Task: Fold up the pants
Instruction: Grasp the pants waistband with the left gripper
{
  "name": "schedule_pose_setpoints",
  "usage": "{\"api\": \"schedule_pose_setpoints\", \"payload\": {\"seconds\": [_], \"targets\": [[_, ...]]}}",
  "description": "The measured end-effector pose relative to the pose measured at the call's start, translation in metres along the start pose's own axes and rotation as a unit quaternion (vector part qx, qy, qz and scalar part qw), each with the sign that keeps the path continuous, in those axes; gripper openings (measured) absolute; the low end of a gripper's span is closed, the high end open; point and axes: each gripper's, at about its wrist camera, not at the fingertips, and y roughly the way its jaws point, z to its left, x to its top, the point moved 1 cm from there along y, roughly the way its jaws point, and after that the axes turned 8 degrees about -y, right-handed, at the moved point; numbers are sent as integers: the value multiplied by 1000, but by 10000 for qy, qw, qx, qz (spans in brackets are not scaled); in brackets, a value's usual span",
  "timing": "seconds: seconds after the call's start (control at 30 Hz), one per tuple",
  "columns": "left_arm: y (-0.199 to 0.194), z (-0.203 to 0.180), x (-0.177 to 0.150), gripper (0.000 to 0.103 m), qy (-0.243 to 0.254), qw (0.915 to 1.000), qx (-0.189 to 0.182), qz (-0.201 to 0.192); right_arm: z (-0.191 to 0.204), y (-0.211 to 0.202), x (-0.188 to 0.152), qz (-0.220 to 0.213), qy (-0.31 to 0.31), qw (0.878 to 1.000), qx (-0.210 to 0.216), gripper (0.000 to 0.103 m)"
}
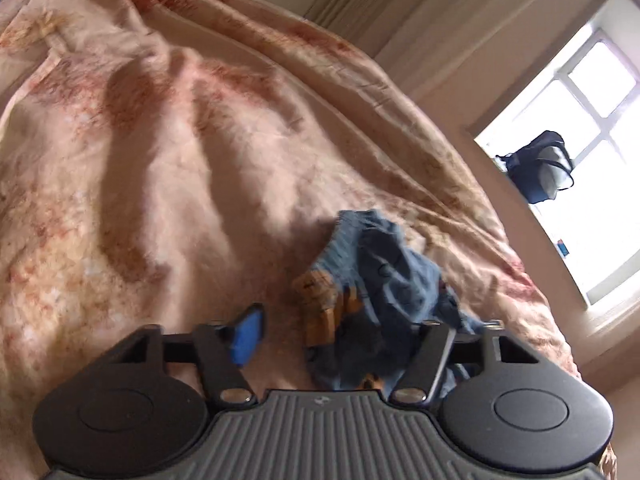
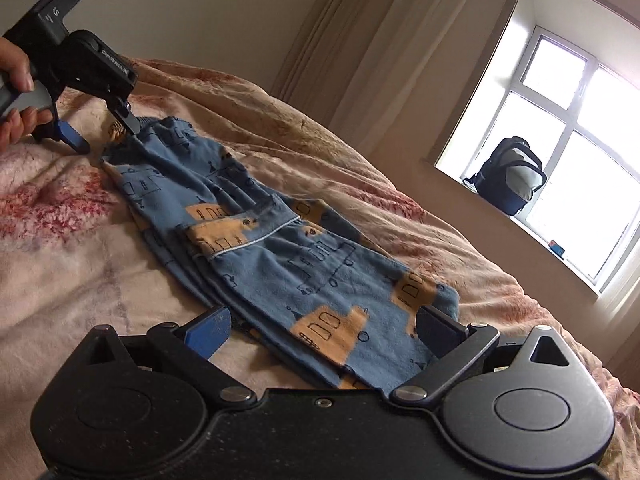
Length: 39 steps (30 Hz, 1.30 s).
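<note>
Blue pants (image 2: 280,248) with orange house prints lie folded lengthwise on the pink blanket (image 2: 60,260). In the right wrist view they run from the far left toward me. My right gripper (image 2: 320,326) stands open at the near leg end, a finger on each side of the cloth. A hand holds my left gripper (image 2: 102,132) at the far waistband end. In the left wrist view the left gripper (image 1: 340,336) is open around the bunched waistband (image 1: 380,276). Its blue pad (image 1: 248,332) stands apart from the cloth, and the other finger is against it.
The bed's rumpled blanket (image 1: 160,160) fills most of both views. A window (image 2: 560,140) is at the right, with a dark backpack (image 2: 510,176) on its sill and a small blue object beside it. A curtain (image 2: 360,40) hangs by the wall.
</note>
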Motion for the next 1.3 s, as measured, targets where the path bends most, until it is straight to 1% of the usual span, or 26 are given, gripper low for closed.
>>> {"api": "schedule_pose_setpoints", "payload": {"seconds": [0.03, 0.07, 0.1, 0.13, 0.2, 0.27, 0.3, 0.4, 0.47, 0.5, 0.53, 0.57, 0.63, 0.67, 0.7, 0.77, 0.83, 0.87, 0.9, 0.97, 1.03, 1.13, 1.2, 1.23, 1.3], "targets": [[0, -4, -2, 44, 115, 9999, -104, 0, -1, -1, 1, -63, 50, 10000, -21, 99], [1, -8, -4, 38, 249, 9996, -83, -50, -2, -1, 1, -107, 96, 9999, -36, 99], [1, -13, -8, 32, 440, 9989, 48, -170, -3, 0, 2, -138, 157, 9998, -52, 99], [1, -18, -12, 19, 664, 9970, 272, -289, -4, 1, 2, -147, 228, 9996, -75, 99], [4, -29, -24, 18, 1228, 9895, 587, -481, -5, 5, 2, -127, 338, 9993, -91, 99], [8, -39, -34, 18, 1776, 9791, 784, -607, -5, 12, 2, -42, 407, 9991, -108, 99], [10, -43, -38, 18, 1947, 9752, 809, -670, -4, 15, 3, -16, 410, 9991, -122, 99], [12, -50, -46, 18, 2255, 9688, 718, -741, 2, 24, 6, 40, 319, 9993, -173, 99], [14, -52, -47, 18, 2298, 9679, 704, -739, 6, 31, 10, 57, 229, 9995, -192, 99], [14, -51, -46, 18, 2250, 9693, 698, -709, 8, 35, 12, 70, 224, 9995, -214, 99], [15, -49, -45, 20, 2161, 9716, 690, -679, 8, 39, 14, 98, 269, 9994, -210, 99], [16, -46, -43, 27, 2028, 9747, 677, -657, 8, 42, 15, 134, 340, 9992, -185, 99], [18, -38, -36, 36, 1773, 9798, 695, -607, 9, 52, 17, 284, 490, 9983, -148, 99], [19, -34, -33, 44, 1613, 9829, 694, -554, 10, 56, 18, 349, 520, 9980, -132, 99], [20, -29, -29, 46, 1394, 9869, 652, -486, 11, 60, 18, 387, 540, 9977, -121, 99], [23, -14, -20, 46, 773, 9958, 387, -297, 12, 63, 17, 419, 567, 9975, -84, 99], [28, 1, -11, 50, 239, 9996, 46, -129, 14, 64, 16, 433, 567, 9974, -80, 99], [31, 7, -8, 52, 5, 9999, -122, -28, 14, 63, 16, 421, 574, 9974, -80, 99], [33, 13, -5, 53, -225, 9993, -281, 47, 14, 63, 15, 416, 585, 9974, -73, 99], [37, 26, -2, 55, -742, 9954, -594, 136, 12, 63, 15, 410, 635, 9971, -62, 99], [39, 32, -1, 58, -950, 9925, -757, 159, 10, 62, 15, 384, 690, 9969, -63, 100], [39, 32, -2, 58, -910, 9929, -759, 133, 8, 61, 16, 355, 732, 9967, -56, 100], [38, 31, -3, 53, -850, 9938, -707, 126, 5, 61, 21, 291, 707, 9971, -11, 99], [38, 32, -2, 48, -881, 9936, -689, 125, 1, 62, 26, 248, 705, 9972, 80, 97], [37, 37, -1, 44, -1148, 9907, -715, 133, -7, 72, 39, 196, 697, 9963, 458, 92]]}}
